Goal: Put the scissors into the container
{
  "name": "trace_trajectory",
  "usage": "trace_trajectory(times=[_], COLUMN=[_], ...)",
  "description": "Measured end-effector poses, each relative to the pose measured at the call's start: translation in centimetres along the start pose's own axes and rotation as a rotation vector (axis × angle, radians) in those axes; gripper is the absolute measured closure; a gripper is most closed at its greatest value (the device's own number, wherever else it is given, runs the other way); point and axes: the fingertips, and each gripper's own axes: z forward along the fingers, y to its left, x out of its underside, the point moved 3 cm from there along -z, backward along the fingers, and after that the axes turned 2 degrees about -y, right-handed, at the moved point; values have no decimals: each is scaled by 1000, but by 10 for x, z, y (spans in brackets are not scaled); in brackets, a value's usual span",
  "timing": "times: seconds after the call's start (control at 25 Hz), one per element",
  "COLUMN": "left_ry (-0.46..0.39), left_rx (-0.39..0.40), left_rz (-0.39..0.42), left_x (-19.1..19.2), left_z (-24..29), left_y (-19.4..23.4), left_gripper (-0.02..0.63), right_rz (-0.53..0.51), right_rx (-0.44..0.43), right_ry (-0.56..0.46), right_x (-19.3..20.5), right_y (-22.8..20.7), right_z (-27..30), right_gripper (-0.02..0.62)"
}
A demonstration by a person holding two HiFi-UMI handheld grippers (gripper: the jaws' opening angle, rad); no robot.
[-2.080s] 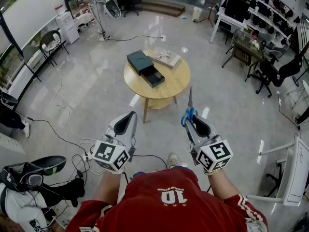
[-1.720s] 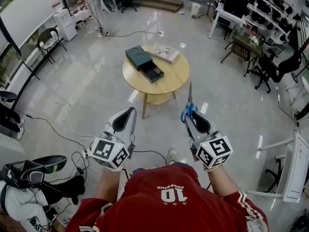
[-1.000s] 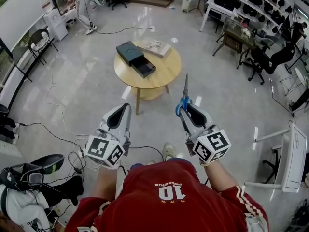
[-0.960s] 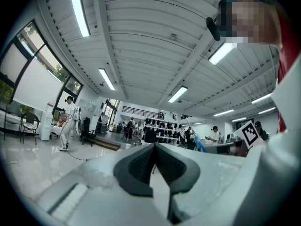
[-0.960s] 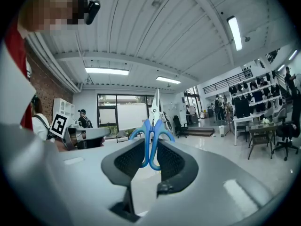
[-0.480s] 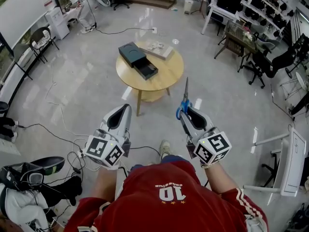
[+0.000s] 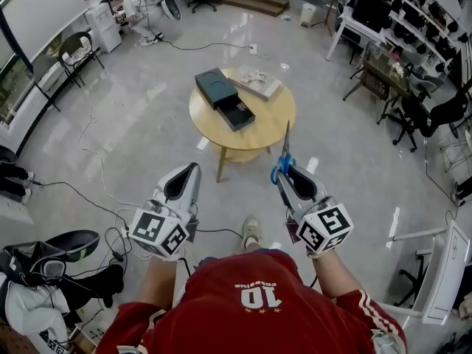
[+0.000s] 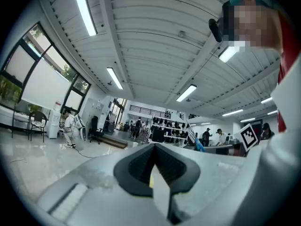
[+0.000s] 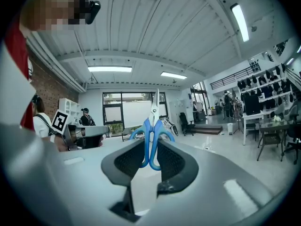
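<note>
Our right tool (image 7: 292, 185) is clenched on the blue handles of the scissors (image 7: 285, 153), whose blades point out beyond the jaws. Our left tool (image 7: 184, 185) is closed on nothing. The container (image 7: 214, 91), drawer pulled out, sits on the round bench (image 7: 269, 120) ahead, well apart from the scissors.

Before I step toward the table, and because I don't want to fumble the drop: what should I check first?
1. Blue-handled scissors clamped in the right hand-held gripper: ok.
2. Scissor blades closed, pointing away from you: ok.
3. Left hand-held gripper empty, jaws together: ok.
4. Dark box container on the round wooden table, its drawer pulled open: ok.
5. Container within reach: not ok, the table stands off across the floor.
6. Drawer empty inside: cannot tell.
</note>
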Motion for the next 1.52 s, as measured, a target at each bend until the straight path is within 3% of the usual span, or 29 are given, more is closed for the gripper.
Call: trace_trajectory(times=[0.64, 0.96, 1.52], left_ry=[25, 36, 60], left_rx=[-76, -109, -96], left_rz=[67, 112, 146], left_x=[-9, -11, -14], left_z=[116, 172, 212], left_y=[37, 33, 29], left_gripper=[604, 604, 604], right_rz=[1, 11, 35], right_rx=[-137, -178, -162], right_ry=[2, 1, -9], right_x=[-25, -33, -37], right_y=[-83, -135, -173], right_z=[97, 122, 141], right_gripper=[508, 508, 508])
